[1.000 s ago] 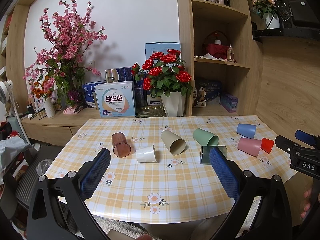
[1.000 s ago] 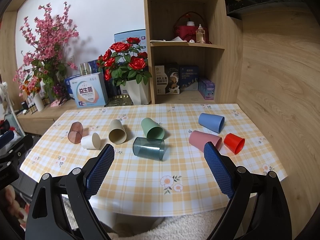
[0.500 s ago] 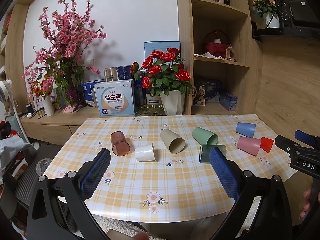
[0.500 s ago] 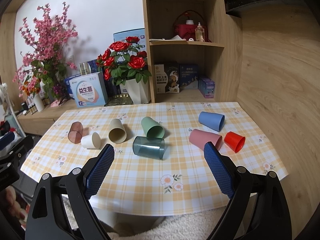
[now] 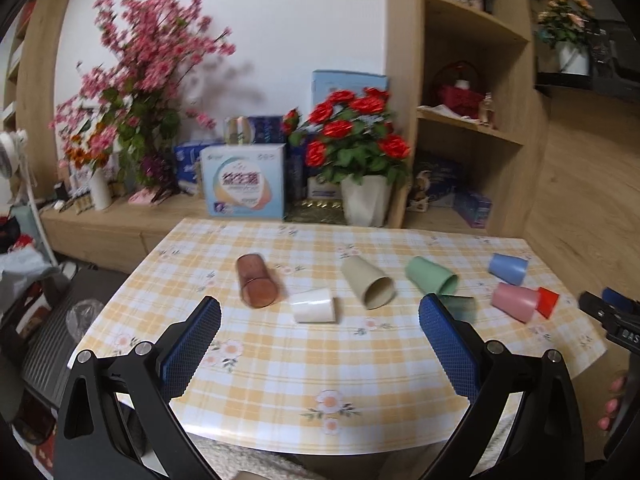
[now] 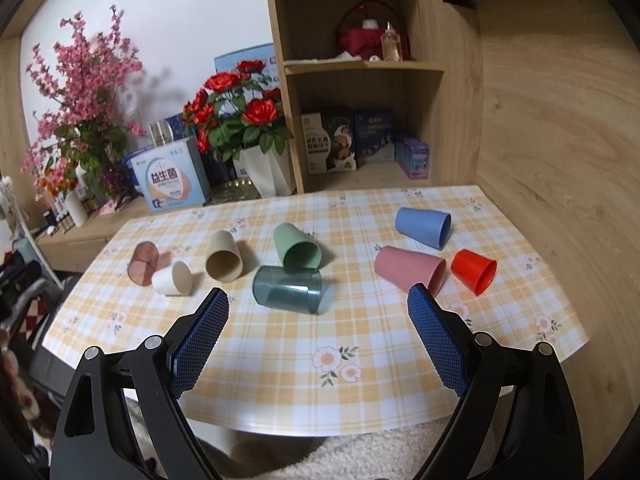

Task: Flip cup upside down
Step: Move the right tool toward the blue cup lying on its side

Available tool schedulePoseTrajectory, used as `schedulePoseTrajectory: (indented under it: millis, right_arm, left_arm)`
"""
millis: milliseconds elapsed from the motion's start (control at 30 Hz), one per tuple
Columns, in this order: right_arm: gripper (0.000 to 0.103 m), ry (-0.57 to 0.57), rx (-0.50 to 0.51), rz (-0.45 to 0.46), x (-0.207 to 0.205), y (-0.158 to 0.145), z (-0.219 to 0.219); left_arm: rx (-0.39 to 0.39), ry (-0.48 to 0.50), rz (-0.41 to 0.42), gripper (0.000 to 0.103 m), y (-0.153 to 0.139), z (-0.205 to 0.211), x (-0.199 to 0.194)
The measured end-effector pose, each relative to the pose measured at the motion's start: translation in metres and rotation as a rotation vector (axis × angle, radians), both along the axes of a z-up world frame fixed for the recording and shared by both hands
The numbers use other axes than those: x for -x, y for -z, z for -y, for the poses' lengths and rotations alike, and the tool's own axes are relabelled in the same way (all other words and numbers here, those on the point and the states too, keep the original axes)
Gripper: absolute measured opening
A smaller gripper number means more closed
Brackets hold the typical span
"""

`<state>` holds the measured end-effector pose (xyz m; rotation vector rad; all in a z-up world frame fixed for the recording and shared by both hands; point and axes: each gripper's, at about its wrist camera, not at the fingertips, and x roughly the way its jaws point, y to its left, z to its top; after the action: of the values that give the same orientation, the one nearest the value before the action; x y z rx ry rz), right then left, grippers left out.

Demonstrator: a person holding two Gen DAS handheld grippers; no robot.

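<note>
The left gripper (image 5: 319, 314) hangs above the near part of the table with its jaws spread wide and nothing between its blue cross-hatched pads (image 5: 191, 340). The right gripper (image 6: 318, 314) is likewise released and empty, its textured pads (image 6: 436, 340) framing bare cloth.

Beyond them, eight tapered plastic cups lie on their sides on the glossy yellow-checked tablecloth (image 6: 360, 344). From the left: a translucent brown cup (image 5: 256, 284), a small white cup (image 5: 313, 305) just beside it, a beige cup (image 5: 368, 282), a matte green cup (image 6: 297, 246) with a smoky translucent teal cup (image 6: 287, 289) touching its rim, then a pink cup (image 6: 410, 268) beside a small red cup (image 6: 474, 271), and a blue cup (image 6: 423, 227) behind them.

The near strip of cloth lies open up to the rounded front edge. At the far edge, a white vase of red roses (image 6: 270, 172) and a wooden shelf unit (image 6: 360, 66) stand close.
</note>
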<state>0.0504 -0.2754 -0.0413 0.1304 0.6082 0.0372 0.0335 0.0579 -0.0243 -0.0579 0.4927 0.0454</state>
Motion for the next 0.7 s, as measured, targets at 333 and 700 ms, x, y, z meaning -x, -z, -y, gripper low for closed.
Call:
schedulePoseTrajectory:
  millis: [333, 700]
  right_arm:
    - [0.088, 0.039, -0.094, -0.103, -0.042, 0.045, 0.037]
    - [0.088, 0.060, -0.107, -0.194, -0.076, 0.064, 0.097]
  left_arm:
    - [0.042, -0.044, -0.134, 0.097, 0.028, -0.033, -0.037]
    - [0.008, -0.009, -0.107, 0.097, 0.034, -0.008, -0.074]
